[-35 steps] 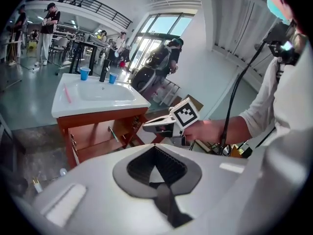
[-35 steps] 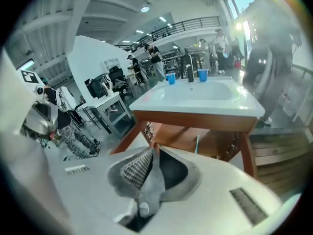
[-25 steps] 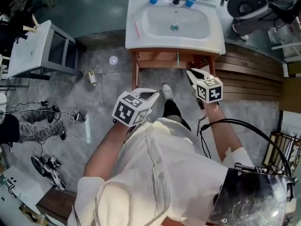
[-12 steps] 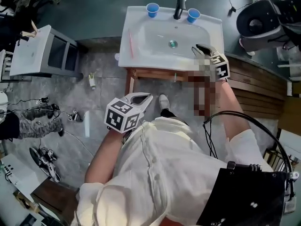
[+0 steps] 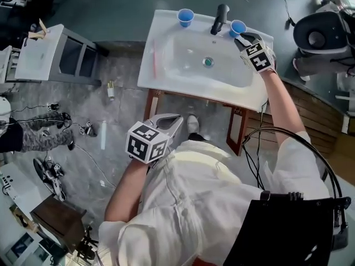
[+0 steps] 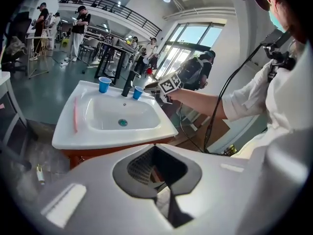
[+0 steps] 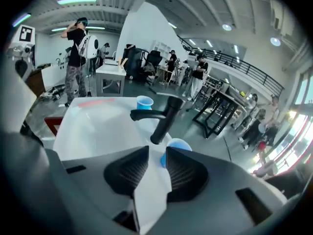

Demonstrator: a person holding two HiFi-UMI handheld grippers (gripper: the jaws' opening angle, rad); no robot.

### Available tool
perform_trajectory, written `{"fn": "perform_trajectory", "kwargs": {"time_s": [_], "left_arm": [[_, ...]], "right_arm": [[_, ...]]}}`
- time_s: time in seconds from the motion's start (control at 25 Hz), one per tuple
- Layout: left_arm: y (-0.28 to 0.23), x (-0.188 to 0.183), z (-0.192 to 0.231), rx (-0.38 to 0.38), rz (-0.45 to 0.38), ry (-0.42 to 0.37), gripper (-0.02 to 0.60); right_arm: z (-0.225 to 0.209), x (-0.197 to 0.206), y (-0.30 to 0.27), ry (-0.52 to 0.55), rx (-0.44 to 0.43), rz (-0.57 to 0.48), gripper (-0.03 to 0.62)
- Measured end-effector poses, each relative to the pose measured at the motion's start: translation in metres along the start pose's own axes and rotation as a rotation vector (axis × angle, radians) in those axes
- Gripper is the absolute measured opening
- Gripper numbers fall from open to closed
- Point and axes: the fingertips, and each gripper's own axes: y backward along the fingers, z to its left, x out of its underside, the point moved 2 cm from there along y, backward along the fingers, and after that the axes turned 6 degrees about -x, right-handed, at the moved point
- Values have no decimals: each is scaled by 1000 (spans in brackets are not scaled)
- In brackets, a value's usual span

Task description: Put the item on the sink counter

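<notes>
The white sink counter (image 5: 150, 73) carries a black faucet (image 5: 221, 16) with a blue cup (image 5: 185, 17) to its left and a second blue cup (image 5: 237, 27) to its right. A pink stick-like item (image 5: 153, 57) lies on the left rim. My right gripper (image 5: 241, 36) reaches over the counter's back right corner. Its jaws are opening, and the near blue cup (image 7: 180, 145) stands just past its tips (image 7: 156, 153), not pressed by the pads. My left gripper (image 5: 178, 118) hangs low in front of the counter, shut and empty (image 6: 154, 147).
A grey-and-white cabinet (image 5: 50, 54) stands to the left. A small bottle (image 5: 110, 88) and cables lie on the floor. The counter rests on a wooden frame (image 5: 236, 132). A black round machine (image 5: 321, 37) stands at the right. People stand in the room behind.
My right gripper has travelled from below the counter's front edge up across the basin to the blue cup beside the faucet. The left gripper has stayed near the body.
</notes>
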Motion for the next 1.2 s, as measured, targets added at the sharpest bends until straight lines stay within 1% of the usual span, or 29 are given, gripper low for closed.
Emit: {"fn": "perform_trajectory", "kwargs": {"time_s": [0.24, 0.32, 0.44, 0.48, 0.52, 0.76, 0.84, 0.92, 1.12, 1.2], "left_arm": [[-2, 4, 11, -30, 10, 39, 5], [-3, 7, 12, -35, 15, 45, 5], [-2, 11, 12, -41, 21, 53, 5], [0, 11, 13, -41, 20, 53, 5], [1, 10, 13, -41, 18, 52, 5], [14, 19, 15, -36, 10, 42, 5], [18, 21, 15, -28, 3, 32, 5], [22, 24, 13, -16, 0, 13, 5], [38, 36, 4, 15, -7, -50, 6], [46, 41, 2, 26, -11, -76, 5]], "right_arm": [[-24, 5, -44, 155, -19, 128, 83], [-26, 12, -58, 173, -38, 163, 83], [-24, 22, -72, 168, -72, 206, 81], [-25, 21, -73, 169, -68, 205, 44], [-25, 19, -71, 171, -61, 198, 26], [-4, 14, -48, 136, -76, 172, 23], [7, 12, -36, 151, -77, 176, 21], [20, 10, -23, 161, -78, 184, 21], [65, 4, 11, 109, -85, 157, 21], [83, 1, 25, 103, -79, 150, 21]]}}
